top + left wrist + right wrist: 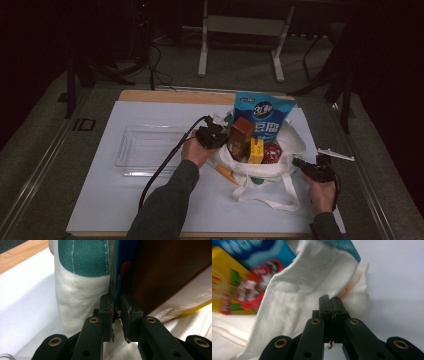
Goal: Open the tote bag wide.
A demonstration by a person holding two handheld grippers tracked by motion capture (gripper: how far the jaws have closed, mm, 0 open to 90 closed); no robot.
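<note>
The left claw (117,312) is clenched on the near rim of the white cloth bag (270,167), its pads pinching the fabric right beside the brown box (241,136) standing in the bag. The right claw (332,305) has its jaws pressed together at the bag's opposite edge; it seems to nip the cloth, though the hold is hard to make out. Between the two claws, the bag also holds a blue packet (263,116), a yellow box (256,151) and a red can (272,152). Left of the left claw, a clear tray (145,150) sits on the tabletop (110,200).
</note>
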